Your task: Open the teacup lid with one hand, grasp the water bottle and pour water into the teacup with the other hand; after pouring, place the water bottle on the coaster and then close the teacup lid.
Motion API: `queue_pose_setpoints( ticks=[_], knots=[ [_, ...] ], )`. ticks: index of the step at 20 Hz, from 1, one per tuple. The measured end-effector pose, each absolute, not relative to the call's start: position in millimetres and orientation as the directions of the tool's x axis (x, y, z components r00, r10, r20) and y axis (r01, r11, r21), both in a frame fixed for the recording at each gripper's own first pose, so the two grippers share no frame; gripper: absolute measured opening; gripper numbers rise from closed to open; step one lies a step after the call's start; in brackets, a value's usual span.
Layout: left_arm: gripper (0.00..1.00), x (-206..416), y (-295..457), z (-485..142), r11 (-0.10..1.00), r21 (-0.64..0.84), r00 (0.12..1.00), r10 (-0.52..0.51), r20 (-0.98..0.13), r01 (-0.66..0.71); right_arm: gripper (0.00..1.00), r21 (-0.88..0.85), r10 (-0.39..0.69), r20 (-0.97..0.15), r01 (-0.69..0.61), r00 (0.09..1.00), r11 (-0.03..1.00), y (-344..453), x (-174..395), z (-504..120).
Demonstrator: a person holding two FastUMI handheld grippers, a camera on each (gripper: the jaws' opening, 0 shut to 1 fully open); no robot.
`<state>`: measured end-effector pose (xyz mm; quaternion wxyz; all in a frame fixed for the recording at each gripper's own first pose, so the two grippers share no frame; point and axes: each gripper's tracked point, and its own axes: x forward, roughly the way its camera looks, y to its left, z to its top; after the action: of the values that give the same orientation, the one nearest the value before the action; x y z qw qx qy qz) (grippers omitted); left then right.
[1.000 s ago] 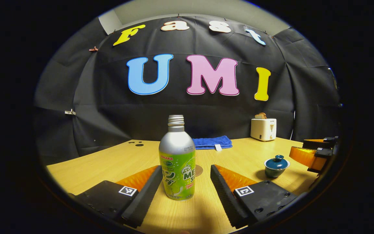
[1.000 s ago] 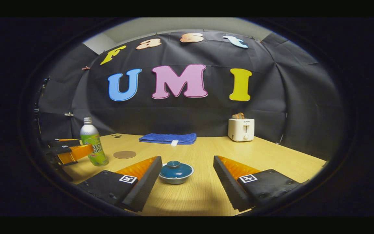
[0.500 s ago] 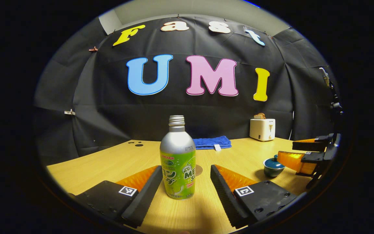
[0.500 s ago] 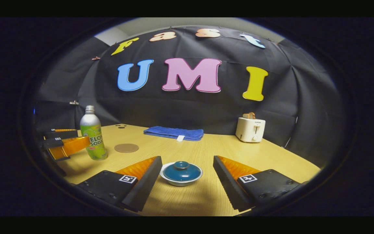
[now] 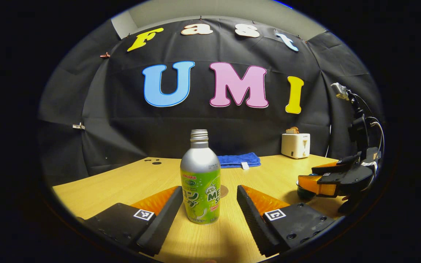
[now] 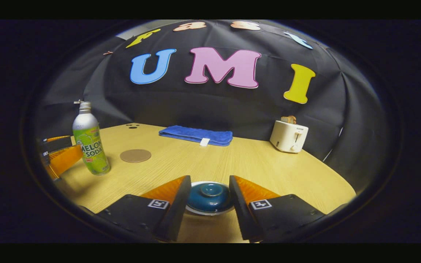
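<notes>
Here, left gripper (image 5: 209, 204) fingers spread beside upright water bottle (image 5: 200, 182) (not touching), right gripper (image 6: 206, 200) fingers spread, flanking teacup lid (image 6: 209, 195)

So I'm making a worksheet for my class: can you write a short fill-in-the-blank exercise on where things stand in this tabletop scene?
1. The silver and green soda bottle stands ____ between the open fingers of the left gripper.
2. The fingers of the right gripper flank the dark blue lid of the ____.
3. The round brown coaster on the wooden table carries ____.
4. Bread sticks out of the white ____ near the black wall.

Missing words: upright; teacup; nothing; toaster
</notes>
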<state>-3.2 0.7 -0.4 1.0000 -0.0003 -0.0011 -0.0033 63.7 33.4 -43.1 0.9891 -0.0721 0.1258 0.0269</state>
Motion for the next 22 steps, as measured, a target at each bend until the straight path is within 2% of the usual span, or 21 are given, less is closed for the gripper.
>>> queue_pose_setpoints(
  ticks=[5, 6, 7, 8, 9, 10, 13, 17, 19, 20, 22],
  knots=[
    [0.94, -3, 2, -1, 1.0, -0.001, 1.0, 0.001, 0.001, -0.001, 0.51, -0.155, 0.033, -0.242, -0.072, 0.97, 0.985, 35, 66, -40],
    [0.94, -4, 2, 0, 1.0, -0.001, 1.0, 0.001, 0.002, -0.001, 0.44, -0.158, 0.029, -0.237, -0.067, 0.971, 0.985, 35, 65, -39],
    [0.94, -3, 2, 0, 1.0, -0.001, 1.0, 0.001, 0.002, -0.001, 0.41, -0.155, 0.024, -0.23, -0.061, 0.973, 0.986, 33, 66, -38],
    [0.94, -3, 2, 0, 1.0, -0.001, 1.0, 0.001, 0.001, -0.001, 0.31, -0.145, 0.028, -0.23, -0.062, 0.973, 0.987, 34, 66, -37],
    [0.94, -3, 2, 0, 1.0, -0.001, 1.0, 0.002, 0.001, -0.002, 0.36, -0.141, 0.033, -0.231, -0.067, 0.972, 0.988, 35, 66, -38],
    [0.94, -3, 3, 0, 1.0, -0.001, 1.0, 0.004, 0.0, -0.004, 0.29, -0.141, 0.036, -0.231, -0.07, 0.972, 0.988, 34, 67, -37],
    [0.94, -3, 3, 0, 1.0, -0.001, 1.0, 0.005, 0.0, -0.005, 0.3, -0.117, 0.054, -0.223, -0.082, 0.973, 0.99, 36, 66, -34],
    [0.94, 0, 10, -1, 1.0, -0.001, 1.0, 0.008, 0.001, -0.008, 0.24, -0.097, 0.089, -0.192, -0.109, 0.977, 0.989, 40, 60, -17],
    [0.94, 2, 18, -1, 1.0, -0.001, 1.0, 0.02, 0.001, -0.02, 0.24, -0.104, 0.095, -0.174, -0.114, 0.98, 0.988, 39, 56, -8],
    [0.94, 4, 22, -1, 1.0, -0.002, 1.0, 0.027, -0.002, -0.027, 0.28, -0.101, 0.098, -0.163, -0.115, 0.982, 0.988, 38, 54, -2],
    [0.94, 7, 24, -1, 1.0, 0.0, 1.0, 0.022, -0.001, -0.022, 0.26, -0.091, 0.107, -0.149, -0.121, 0.983, 0.988, 35, 48, 6]
  ],
)
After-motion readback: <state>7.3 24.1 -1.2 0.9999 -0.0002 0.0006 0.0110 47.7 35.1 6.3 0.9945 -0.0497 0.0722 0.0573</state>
